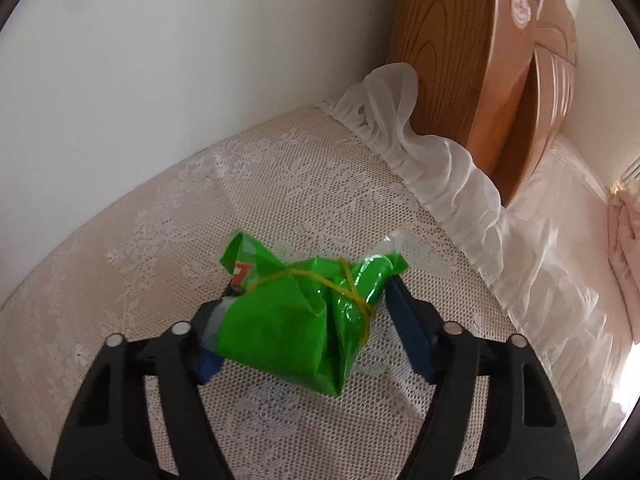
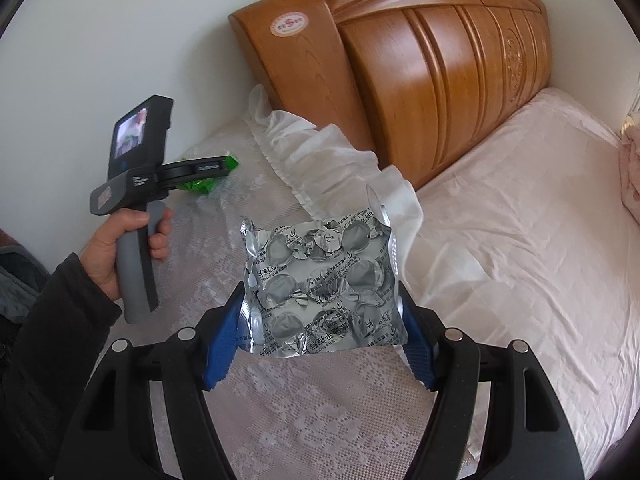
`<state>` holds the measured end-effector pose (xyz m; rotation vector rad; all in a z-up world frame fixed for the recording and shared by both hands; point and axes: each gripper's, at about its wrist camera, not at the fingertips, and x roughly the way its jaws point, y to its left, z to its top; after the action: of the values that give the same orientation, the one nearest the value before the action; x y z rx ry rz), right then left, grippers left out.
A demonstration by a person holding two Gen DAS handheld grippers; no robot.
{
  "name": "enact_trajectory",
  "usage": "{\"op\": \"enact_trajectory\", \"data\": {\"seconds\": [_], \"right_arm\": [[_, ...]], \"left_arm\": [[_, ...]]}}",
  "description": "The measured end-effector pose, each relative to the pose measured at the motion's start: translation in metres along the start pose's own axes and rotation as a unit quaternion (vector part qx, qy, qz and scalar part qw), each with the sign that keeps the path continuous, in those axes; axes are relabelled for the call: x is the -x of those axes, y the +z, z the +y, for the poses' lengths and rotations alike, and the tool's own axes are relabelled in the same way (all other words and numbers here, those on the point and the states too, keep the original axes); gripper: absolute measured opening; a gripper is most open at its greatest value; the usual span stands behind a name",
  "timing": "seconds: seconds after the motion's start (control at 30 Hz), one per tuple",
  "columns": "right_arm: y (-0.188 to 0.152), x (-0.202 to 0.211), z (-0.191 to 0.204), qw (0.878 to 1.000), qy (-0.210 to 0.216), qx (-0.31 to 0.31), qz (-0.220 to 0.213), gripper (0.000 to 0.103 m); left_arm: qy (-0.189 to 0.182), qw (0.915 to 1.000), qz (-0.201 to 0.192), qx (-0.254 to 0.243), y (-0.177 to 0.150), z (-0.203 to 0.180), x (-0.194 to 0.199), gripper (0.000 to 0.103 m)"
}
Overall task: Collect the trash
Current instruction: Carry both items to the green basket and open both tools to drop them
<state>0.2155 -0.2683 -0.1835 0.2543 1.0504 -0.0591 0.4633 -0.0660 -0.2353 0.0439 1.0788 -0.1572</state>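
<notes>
A crumpled green wrapper (image 1: 280, 328) tied with a yellow rubber band lies on the lace cover (image 1: 240, 184). My left gripper (image 1: 306, 292) is shut on it, with a blue pad against each side. In the right wrist view the same left gripper (image 2: 216, 168) points down at the cover, green wrapper (image 2: 198, 188) showing at its tip and a hand (image 2: 108, 248) on its grey handle. My right gripper (image 2: 320, 294) is shut on a silver foil blister pack (image 2: 316, 248), crinkled and printed. The pack is held up off the lace cover (image 2: 320, 400).
A carved wooden headboard (image 2: 432, 64) leans on the white wall (image 1: 160, 60) behind. A white ruffled frill (image 1: 440, 168) edges the lace cover. A pink sheet (image 2: 520, 240) spreads to the right, with a pink bundle (image 2: 632, 176) at the far right edge.
</notes>
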Motion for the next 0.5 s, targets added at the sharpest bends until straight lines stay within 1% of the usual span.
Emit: {"op": "enact_trajectory", "data": {"seconds": [0.1,0.23,0.4,0.5], "right_arm": [[0.000,-0.001,-0.005,1.000,0.001,-0.004,0.003,0.070],[-0.001,0.004,-0.007,1.000,0.003,-0.004,-0.001,0.070],[-0.006,0.012,-0.010,1.000,0.009,-0.003,-0.004,0.070],[-0.014,0.019,-0.013,1.000,0.011,0.001,-0.005,0.070]], "left_arm": [[0.001,1.0000,-0.006,-0.006,-0.007,-0.001,0.007,0.063],[-0.010,0.9998,-0.016,-0.007,-0.019,0.000,0.024,0.061],[-0.026,0.9992,-0.027,-0.012,-0.054,0.003,0.068,0.061],[-0.026,0.9991,-0.028,-0.017,-0.078,-0.002,0.092,0.061]]}}
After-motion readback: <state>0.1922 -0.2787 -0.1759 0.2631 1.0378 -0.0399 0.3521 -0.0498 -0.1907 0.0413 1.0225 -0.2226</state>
